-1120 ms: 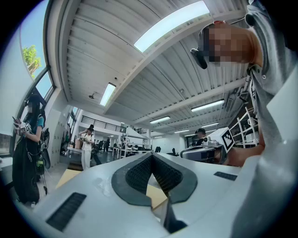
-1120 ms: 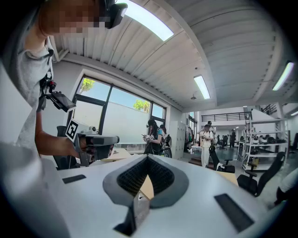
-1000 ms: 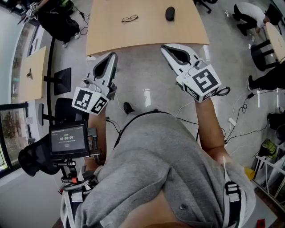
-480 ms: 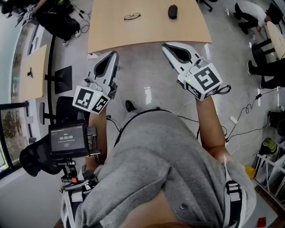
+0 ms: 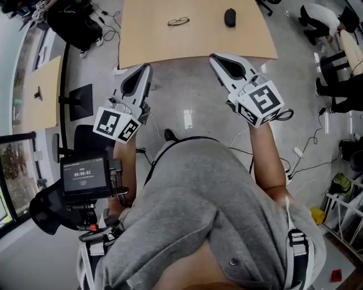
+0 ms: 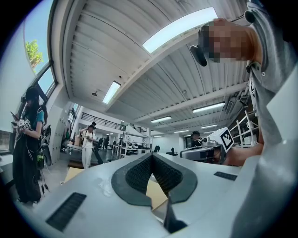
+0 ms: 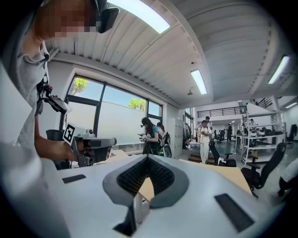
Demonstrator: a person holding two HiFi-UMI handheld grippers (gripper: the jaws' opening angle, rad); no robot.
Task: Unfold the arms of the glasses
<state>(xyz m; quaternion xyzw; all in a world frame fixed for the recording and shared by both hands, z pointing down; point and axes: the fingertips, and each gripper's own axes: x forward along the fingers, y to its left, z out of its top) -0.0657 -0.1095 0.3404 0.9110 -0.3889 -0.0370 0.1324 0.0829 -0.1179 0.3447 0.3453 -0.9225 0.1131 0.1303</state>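
Note:
The glasses (image 5: 178, 21), thin and dark-framed, lie on the light wooden table (image 5: 170, 45) at the top of the head view; from here I cannot tell how their arms stand. Both grippers hang in the air short of the table's near edge, well apart from the glasses. My left gripper (image 5: 146, 68) is shut with nothing in it, and its pads meet at the tip in its own view (image 6: 151, 156). My right gripper (image 5: 214, 57) is shut and empty too, with jaws closed to a point (image 7: 147, 157). The table edge shows through the gap behind each pair of jaws.
A black oval object (image 5: 229, 17) lies on the table right of the glasses. A black chair (image 5: 71, 25) and cables stand at the table's left. A seated person (image 5: 317, 20) is at far right. Cables (image 5: 300, 153) run across the grey floor. People stand in the room (image 7: 204, 139).
The table and glasses sit a little further right in the head view. Both grippers stay shut and hold nearly the same places.

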